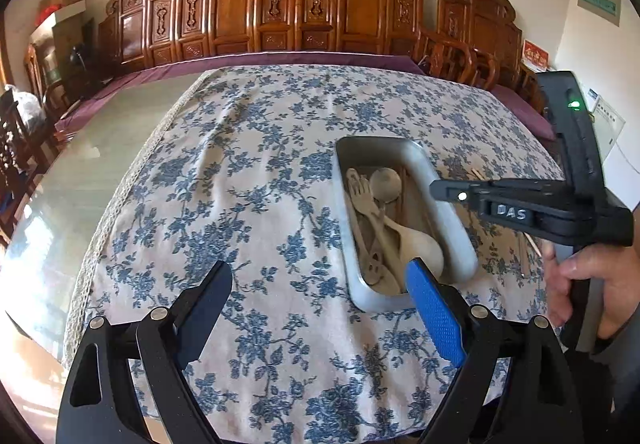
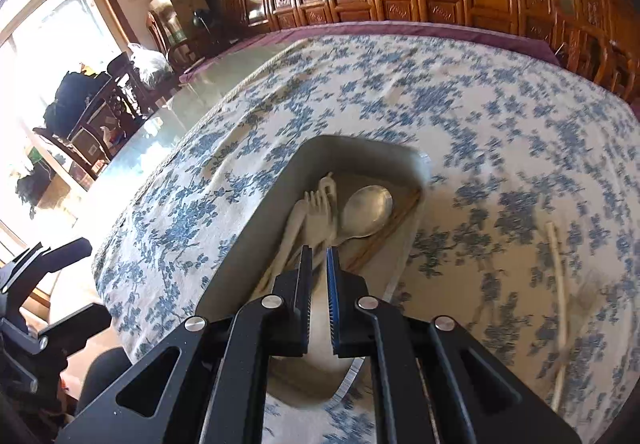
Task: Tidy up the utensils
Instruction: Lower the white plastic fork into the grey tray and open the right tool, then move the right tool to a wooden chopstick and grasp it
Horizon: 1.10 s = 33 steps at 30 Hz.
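Left wrist view: floral tablecloth [image 1: 256,180] covers a glass-topped table [image 1: 100,164], carved wooden panels [image 1: 280,4] at twelve o'clock; left gripper [image 1: 320,284] gapes wide with nothing between its pads, right gripper [image 2: 319,256] is pinched together over the tray [image 2: 256,212].

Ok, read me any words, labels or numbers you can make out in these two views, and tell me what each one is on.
"DAS": raised letters on the black body of the right gripper, seen from the left wrist view.
Green rectangular wall sign: too blurred to read.
Red paper notice by the wall: too blurred to read.
White printed sheet behind the gripper: too small to read.
Right wrist view: no readable text.
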Available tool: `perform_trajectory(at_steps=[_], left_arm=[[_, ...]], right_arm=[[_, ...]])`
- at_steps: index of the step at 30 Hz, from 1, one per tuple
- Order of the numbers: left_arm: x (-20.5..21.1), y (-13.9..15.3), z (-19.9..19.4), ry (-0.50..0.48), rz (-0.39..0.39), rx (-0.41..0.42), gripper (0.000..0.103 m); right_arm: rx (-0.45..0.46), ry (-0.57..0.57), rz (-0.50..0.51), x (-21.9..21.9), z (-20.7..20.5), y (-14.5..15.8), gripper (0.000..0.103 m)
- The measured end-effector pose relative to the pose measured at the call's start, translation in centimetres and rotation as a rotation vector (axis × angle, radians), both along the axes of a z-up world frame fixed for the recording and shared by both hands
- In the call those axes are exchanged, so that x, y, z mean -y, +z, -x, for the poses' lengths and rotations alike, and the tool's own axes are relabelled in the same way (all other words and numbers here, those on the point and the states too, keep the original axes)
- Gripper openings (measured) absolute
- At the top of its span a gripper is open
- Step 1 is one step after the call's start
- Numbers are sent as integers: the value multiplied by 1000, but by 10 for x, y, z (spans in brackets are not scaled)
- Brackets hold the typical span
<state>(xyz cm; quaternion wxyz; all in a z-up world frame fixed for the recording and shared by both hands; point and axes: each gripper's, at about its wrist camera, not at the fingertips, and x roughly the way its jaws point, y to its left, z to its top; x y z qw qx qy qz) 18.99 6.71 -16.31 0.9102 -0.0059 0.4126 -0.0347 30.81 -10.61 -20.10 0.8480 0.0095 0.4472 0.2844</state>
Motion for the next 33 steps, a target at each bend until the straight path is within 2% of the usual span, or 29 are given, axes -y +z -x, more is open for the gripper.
perform_trajectory(at_steps=[4, 8, 10, 12, 16, 25, 31, 33], left_arm=[[15, 1, 0, -28, 4, 0, 85], [32, 1, -2, -59, 9, 3, 85], [43, 1, -4, -80, 11, 1, 85], [52, 0, -5, -102, 10, -5, 85], [64, -4, -6, -120, 14, -16, 85], [86, -8, -6, -149, -1, -31, 85], [98, -9, -7, -163, -12, -38, 85], [101, -10, -8, -167, -19, -40, 85]], right_arm=[[49, -25, 47, 38, 12, 4, 10], [83, -67, 142, 85, 21, -6, 25], [97, -109, 230, 113, 22, -18, 31], [86, -140, 268, 135, 24, -28, 31], [19, -172, 277, 171, 24, -51, 31], [-25, -146, 313, 167, 19, -79, 31], [-17, -132, 318, 167, 16, -79, 21], [-22, -133, 313, 171, 17, -78, 21]])
